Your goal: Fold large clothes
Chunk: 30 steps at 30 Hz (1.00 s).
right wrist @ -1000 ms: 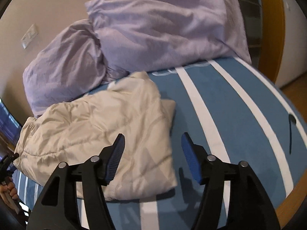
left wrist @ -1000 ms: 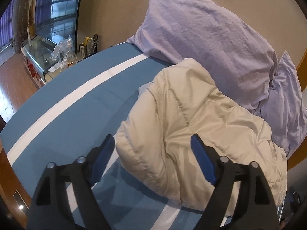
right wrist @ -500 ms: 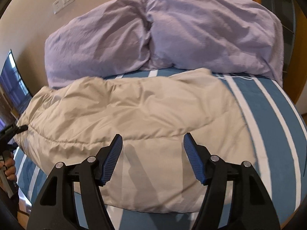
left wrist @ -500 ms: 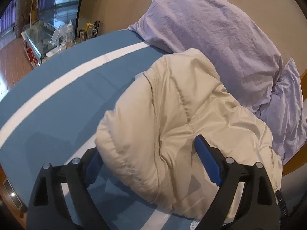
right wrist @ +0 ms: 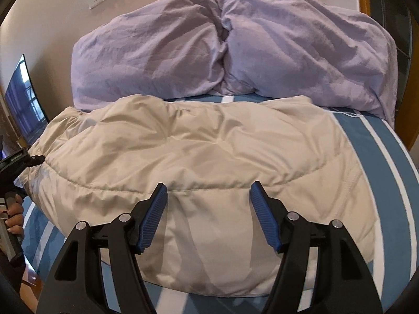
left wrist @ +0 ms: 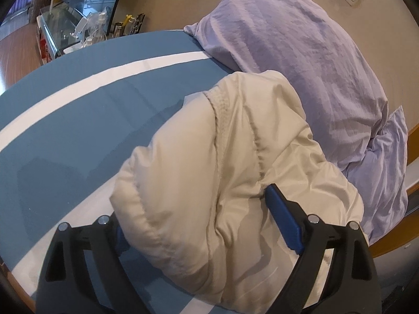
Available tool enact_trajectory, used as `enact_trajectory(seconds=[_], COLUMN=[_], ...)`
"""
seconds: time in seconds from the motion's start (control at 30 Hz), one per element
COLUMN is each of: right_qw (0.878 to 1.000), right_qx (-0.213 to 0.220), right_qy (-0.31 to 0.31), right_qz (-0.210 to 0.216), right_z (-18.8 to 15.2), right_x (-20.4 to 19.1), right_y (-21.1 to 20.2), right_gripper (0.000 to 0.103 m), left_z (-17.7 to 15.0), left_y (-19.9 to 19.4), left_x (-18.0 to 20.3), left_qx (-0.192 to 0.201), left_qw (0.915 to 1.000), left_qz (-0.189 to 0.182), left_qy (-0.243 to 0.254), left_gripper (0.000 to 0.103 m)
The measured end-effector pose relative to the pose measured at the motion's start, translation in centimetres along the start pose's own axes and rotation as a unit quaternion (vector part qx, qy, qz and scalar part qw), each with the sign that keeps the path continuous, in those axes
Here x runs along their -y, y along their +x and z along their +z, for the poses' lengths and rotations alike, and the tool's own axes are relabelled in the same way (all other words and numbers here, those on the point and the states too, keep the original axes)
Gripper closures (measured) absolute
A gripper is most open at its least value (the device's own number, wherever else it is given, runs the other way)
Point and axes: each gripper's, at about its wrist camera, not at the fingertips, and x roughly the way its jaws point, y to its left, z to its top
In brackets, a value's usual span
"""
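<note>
The cream puffy jacket [right wrist: 199, 162] lies on the striped bed [left wrist: 78, 110] in front of the pillows [right wrist: 230, 52], seemingly already folded into a bundle. The left gripper [left wrist: 199, 222] straddles its end, open; the right gripper [right wrist: 208, 210] hovers open over its near edge, so another fold may remain.

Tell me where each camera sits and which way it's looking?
Left wrist: on the left gripper, looking down at one end of the coat; only its fingers show.
Right wrist: on the right gripper, facing the coat's long side and the pillows; the left hand shows at the edge.
Shared: coat, pillows, striped bed.
</note>
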Motion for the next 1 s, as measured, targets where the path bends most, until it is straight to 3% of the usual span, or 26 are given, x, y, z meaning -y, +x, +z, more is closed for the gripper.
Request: enact_trajectory(seconds=[0.17, 0.4, 0.5, 0.67, 0.77, 1.0], right_qw=[1.000, 1.000, 0.999, 0.994, 0.992, 0.991], right_qx=[0.007, 0.003, -0.012, -0.029, -0.036, -0.044], right_qy=[-0.005, -0.020, -0.042, -0.073, -0.079, -0.081], right_qz=[0.012, -0.011, -0.033, -0.074, -0.087, -0.097], right_z=[0.2, -0.8, -1.6, -1.9, -1.9, -2.0], right_x=[-1.9, -3.3, -3.9, -5.1, -5.3, -5.2], right_y=[0.3, 1.8, 3.2, 4.7, 5.1, 5.6], right_gripper=[0.034, 0.026, 0.024, 0.023, 0.023, 0.023], left_z=[0.0, -0.1, 0.0, 0.3, 0.9, 1.3], left_y=[0.2, 0.9, 0.9, 0.0, -0.9, -3.8], left_x=[0.0, 0.0, 0.3, 1.7, 2.7, 6.5], left_qx=[0.001, 0.001, 0.006, 0.015, 0.016, 0.030], left_qw=[1.0000, 0.9999, 0.9998, 0.9992, 0.9980, 0.9922], left_qz=[-0.002, -0.008, -0.016, -0.037, -0.061, -0.117], left_qy=[-0.004, -0.012, -0.012, 0.001, 0.003, 0.028], left_gripper=[0.014, 0.015, 0.025, 0.063, 0.071, 0.075])
